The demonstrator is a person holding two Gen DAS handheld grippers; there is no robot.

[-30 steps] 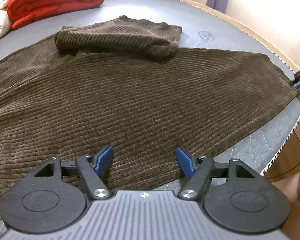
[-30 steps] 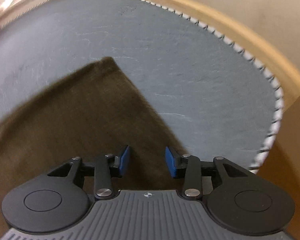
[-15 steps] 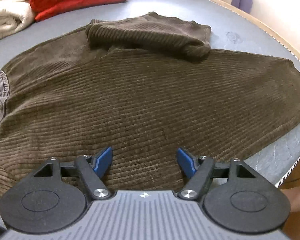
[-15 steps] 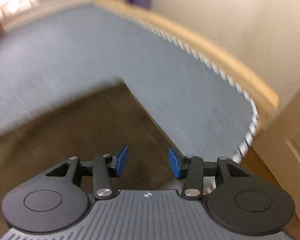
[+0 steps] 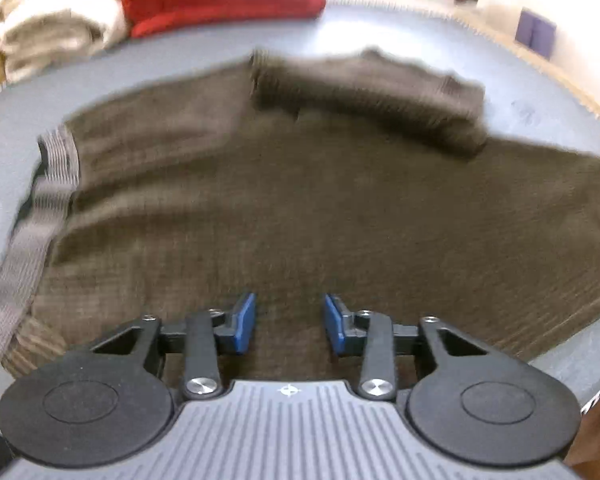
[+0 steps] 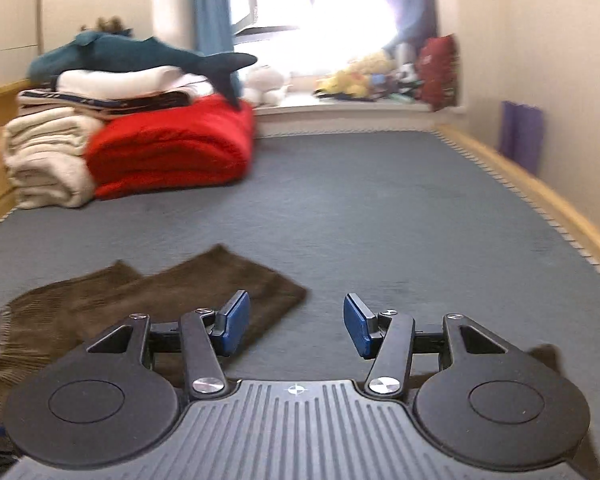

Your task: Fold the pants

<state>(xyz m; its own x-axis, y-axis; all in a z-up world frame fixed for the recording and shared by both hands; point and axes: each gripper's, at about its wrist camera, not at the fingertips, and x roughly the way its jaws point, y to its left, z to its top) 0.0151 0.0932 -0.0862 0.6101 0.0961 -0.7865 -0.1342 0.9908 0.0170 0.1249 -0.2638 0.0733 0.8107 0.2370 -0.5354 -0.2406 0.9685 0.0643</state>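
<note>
The bed (image 6: 380, 208), a wide grey-blue mattress with a wooden rail along its side, carries everything here. Spread across its near part lie the brown corduroy pants (image 5: 300, 208), flat for the most part, with the grey waistband (image 5: 40, 216) at the left and one leg end doubled back on itself in a thick fold (image 5: 364, 92) along the far edge. At the far end of the bed sit a red folded blanket (image 6: 172, 148) and a stack of cream blankets (image 6: 44, 156), well apart from the pants.

The left tongs (image 5: 289, 322) hang over the near middle of the pants, pointing down at the cloth. Their blue pads are part-way apart and closing, with nothing between them; I cannot tell whether the tips brush the corduroy below.

The right tongs (image 6: 296, 326) are held above the mattress, looking towards the window. Their pads stand wider and are opening, and the gap shows only bare mattress. From there the pants (image 6: 148, 300) lie low and to the left, their folded leg end just behind the left pad, not touched by either pad.
</note>
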